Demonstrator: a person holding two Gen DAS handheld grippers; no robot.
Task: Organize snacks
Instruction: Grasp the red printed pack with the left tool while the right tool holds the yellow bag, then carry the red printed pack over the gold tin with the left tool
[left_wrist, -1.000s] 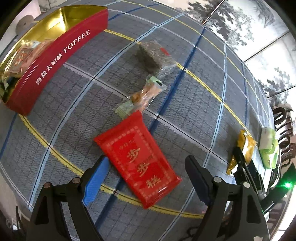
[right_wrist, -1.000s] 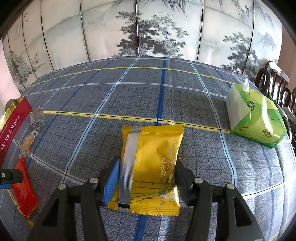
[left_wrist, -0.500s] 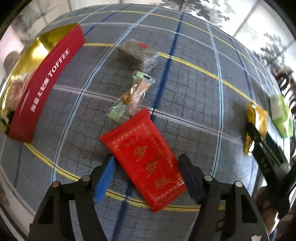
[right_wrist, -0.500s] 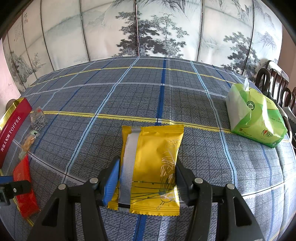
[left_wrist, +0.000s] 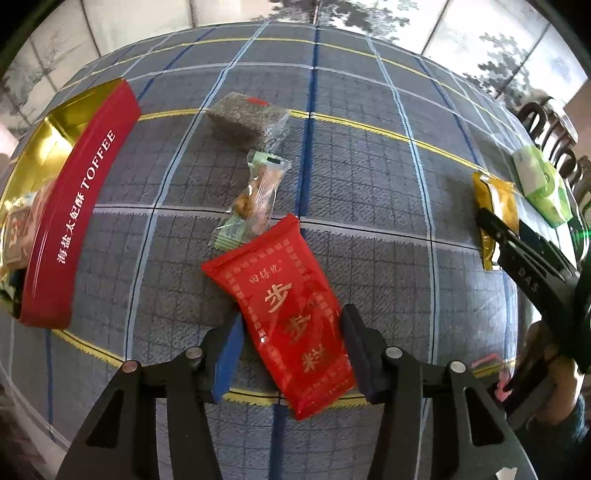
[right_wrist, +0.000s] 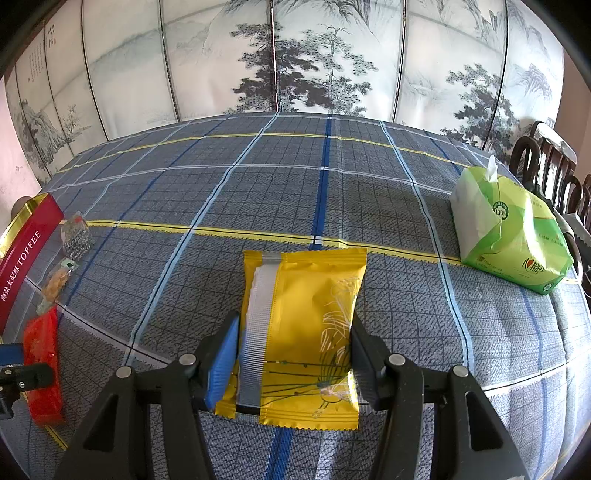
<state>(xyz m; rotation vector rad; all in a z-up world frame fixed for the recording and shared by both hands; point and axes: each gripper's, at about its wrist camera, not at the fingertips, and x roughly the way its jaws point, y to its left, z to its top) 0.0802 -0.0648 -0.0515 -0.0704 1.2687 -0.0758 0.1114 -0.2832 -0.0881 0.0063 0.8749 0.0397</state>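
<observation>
While the left gripper (left_wrist: 291, 349) straddled the red packet (left_wrist: 284, 310) lengthwise, jaws open, the right gripper (right_wrist: 293, 360) bracketed the yellow packet (right_wrist: 301, 332) likewise, not yet clamped.

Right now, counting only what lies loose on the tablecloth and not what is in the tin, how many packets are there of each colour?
Red packet: 1
Yellow packet: 1
Clear wrappers: 2, a dark seed bar and a green-ended nut bar
Green tissue pack: 1
Total: 5

The left gripper straddles the red packet; the right gripper straddles the yellow one.
</observation>
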